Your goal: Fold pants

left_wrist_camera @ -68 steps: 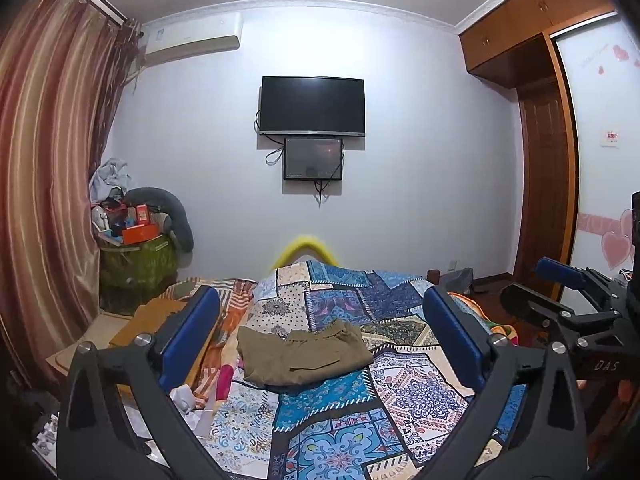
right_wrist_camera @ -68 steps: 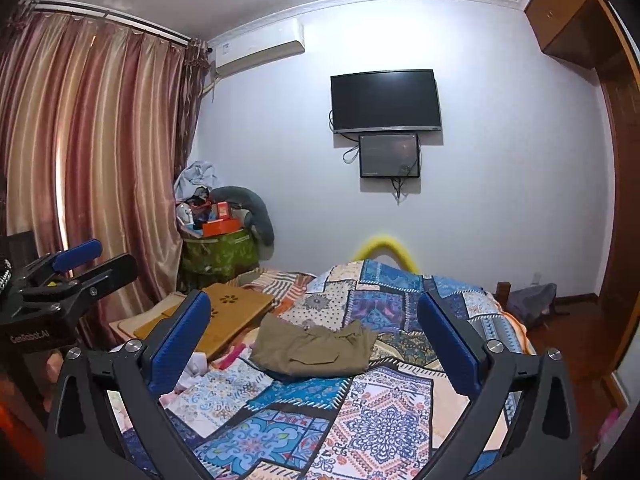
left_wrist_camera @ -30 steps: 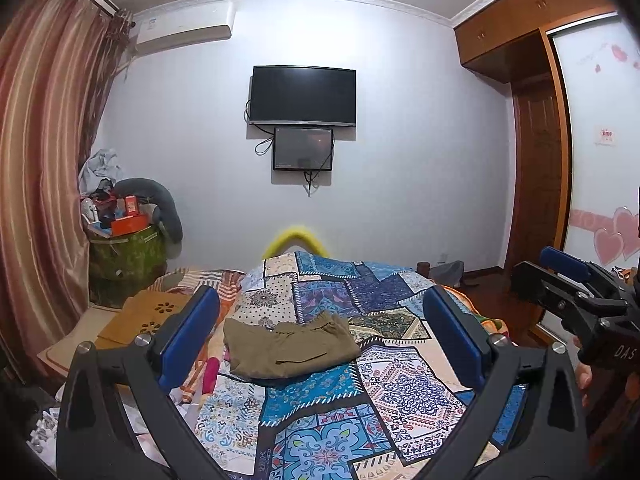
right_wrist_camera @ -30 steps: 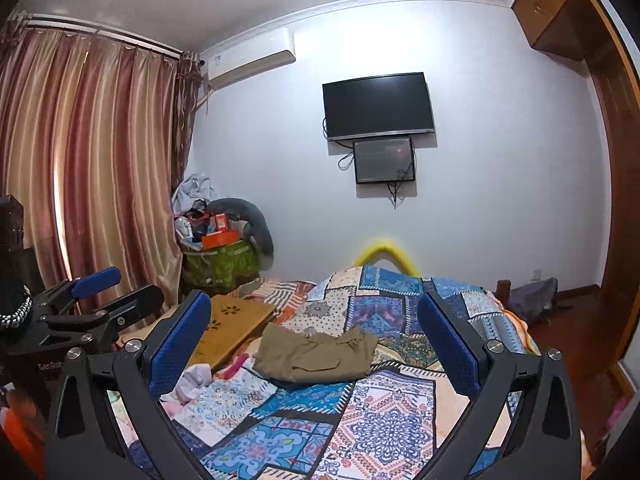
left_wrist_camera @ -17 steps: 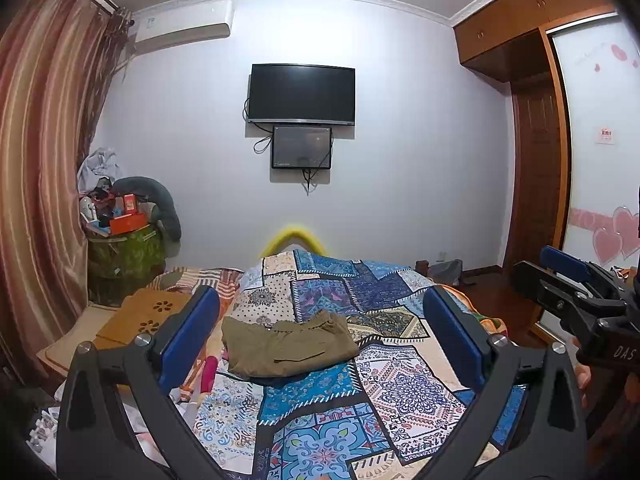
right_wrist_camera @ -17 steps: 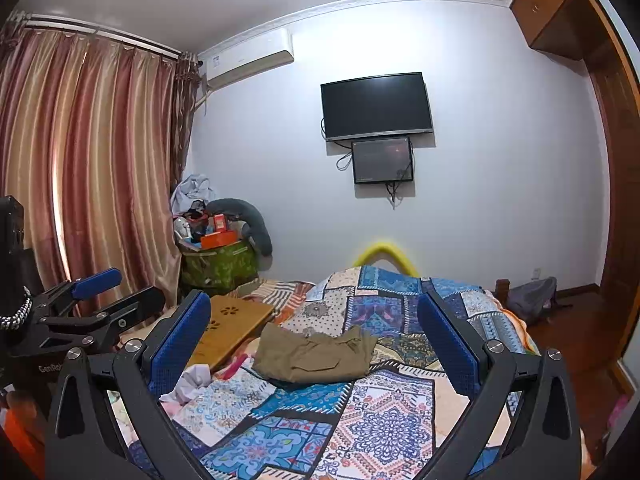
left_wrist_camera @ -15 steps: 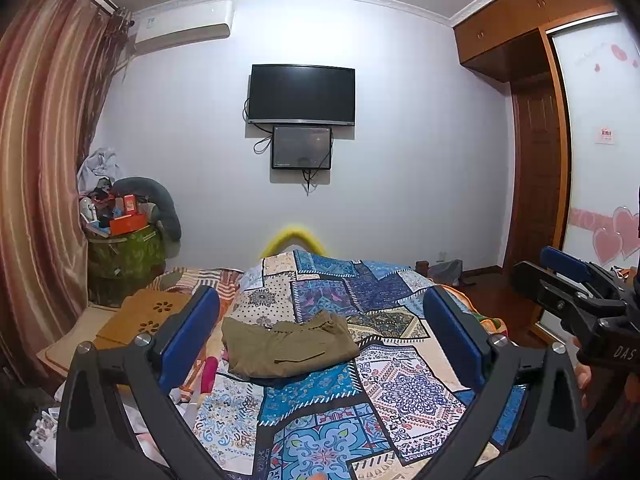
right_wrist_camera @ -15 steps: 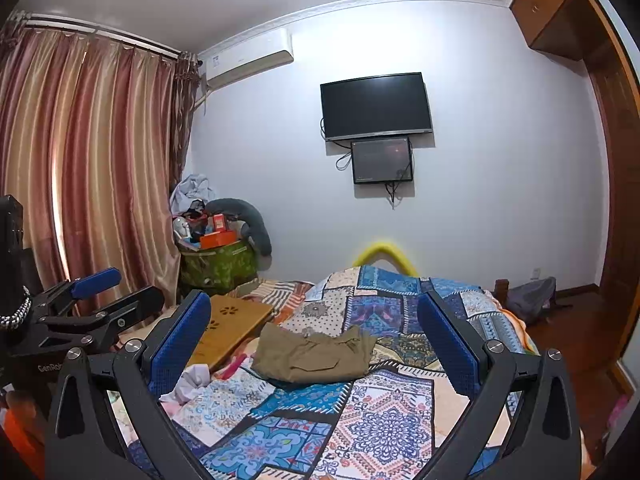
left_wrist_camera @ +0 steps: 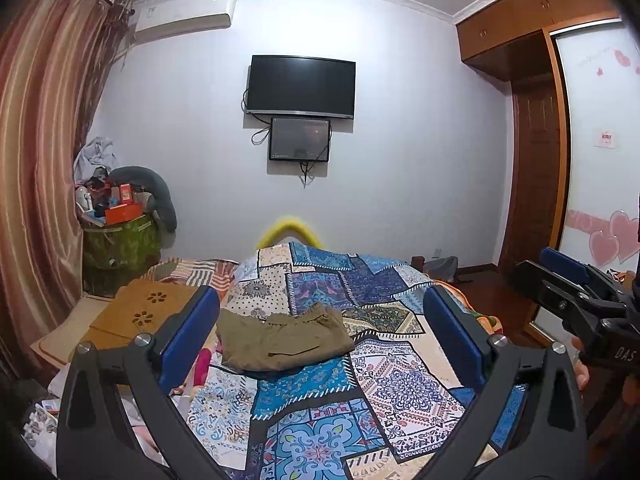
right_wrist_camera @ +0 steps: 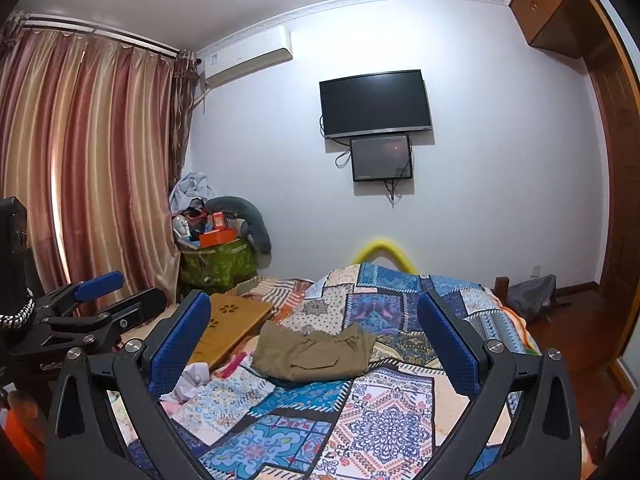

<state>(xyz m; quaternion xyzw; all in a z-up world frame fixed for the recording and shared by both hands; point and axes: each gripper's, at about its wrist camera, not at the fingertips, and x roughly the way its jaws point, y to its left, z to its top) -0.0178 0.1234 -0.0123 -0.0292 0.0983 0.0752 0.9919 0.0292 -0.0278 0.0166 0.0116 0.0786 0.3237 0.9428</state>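
Observation:
Olive-brown pants lie in a folded bundle on the patchwork bedspread, toward its left side; the right wrist view shows the same pants. My left gripper is open and held well back from the bed, the pants seen between its blue pads. My right gripper is open too, also far short of the pants, nothing between its fingers. Each gripper appears at the edge of the other's view: the right gripper and the left gripper.
A wooden lap desk lies at the bed's left edge beside loose pink and white cloth. A green bin piled with clutter stands by the curtain. A TV hangs on the far wall; a wardrobe stands right.
Both grippers drew back and rose slightly over the first second, then held still; the pants have not moved.

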